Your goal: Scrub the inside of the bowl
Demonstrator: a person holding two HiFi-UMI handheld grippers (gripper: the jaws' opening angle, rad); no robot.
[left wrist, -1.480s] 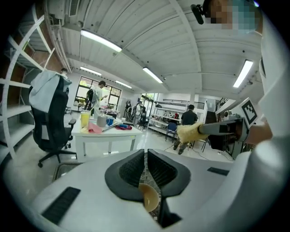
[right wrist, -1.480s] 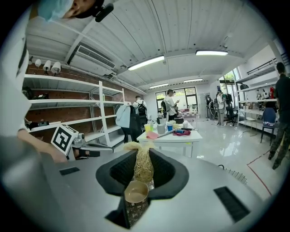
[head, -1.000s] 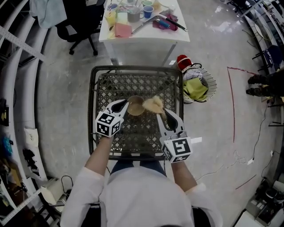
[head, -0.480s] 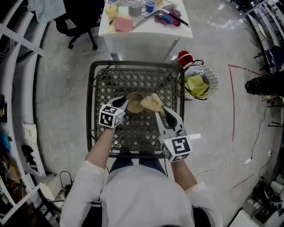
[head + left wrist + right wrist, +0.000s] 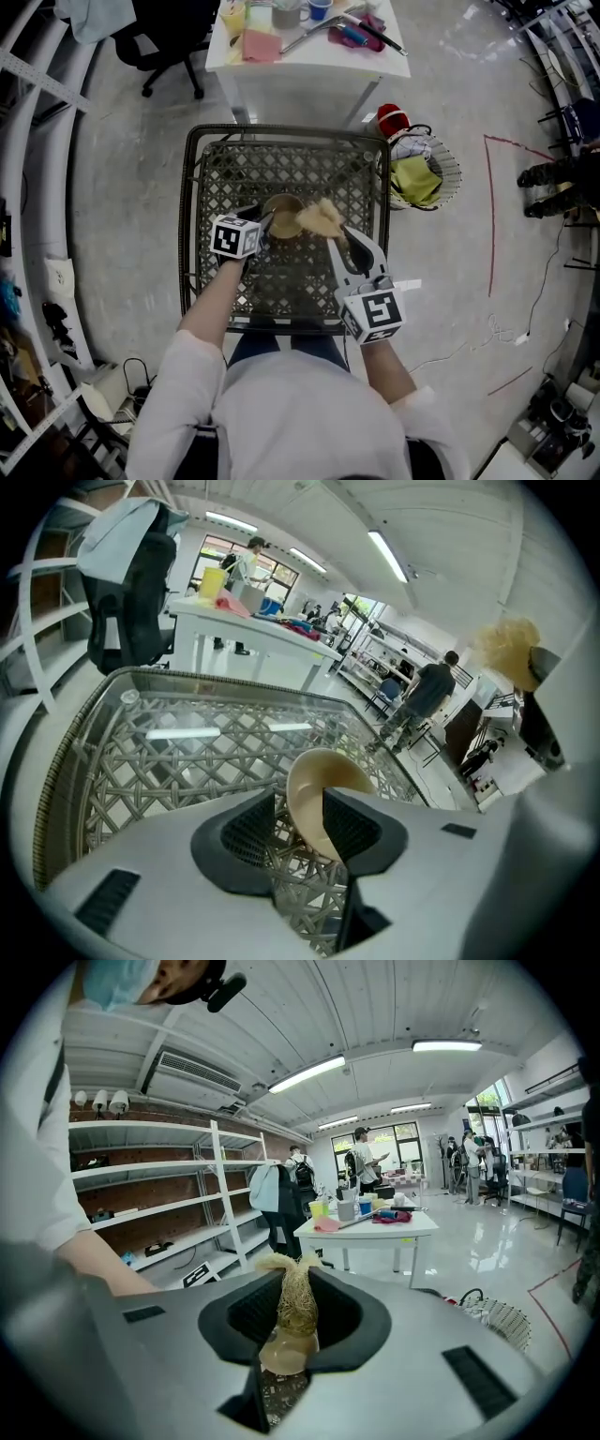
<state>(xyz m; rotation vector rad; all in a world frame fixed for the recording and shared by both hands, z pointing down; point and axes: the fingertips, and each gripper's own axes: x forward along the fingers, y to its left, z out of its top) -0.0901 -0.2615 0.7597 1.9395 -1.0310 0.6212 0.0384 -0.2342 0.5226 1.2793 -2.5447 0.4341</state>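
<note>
Your left claw [image 5: 300, 825] was opening wide off the rim of the tilted bowl [image 5: 317, 778] on the wicker tabletop [image 5: 291, 173], which it had gripped, while your right claw [image 5: 295, 1314] pinched the fibrous scrubber [image 5: 298, 1299] beside it, so scrubbing likely lacked a brace.

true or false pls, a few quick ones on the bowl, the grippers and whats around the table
1. The right gripper is shut on a scrubber. True.
2. The bowl lies upside down on the floor. False: it is tilted above the wicker table.
3. The left gripper is well away from the bowl. False: the bowl's rim is between its jaws, which are opening.
4. A white table with cups on it stands beyond the wicker table. True.
5. The basket on the floor is empty. False: a yellow-green cloth is in it.
</note>
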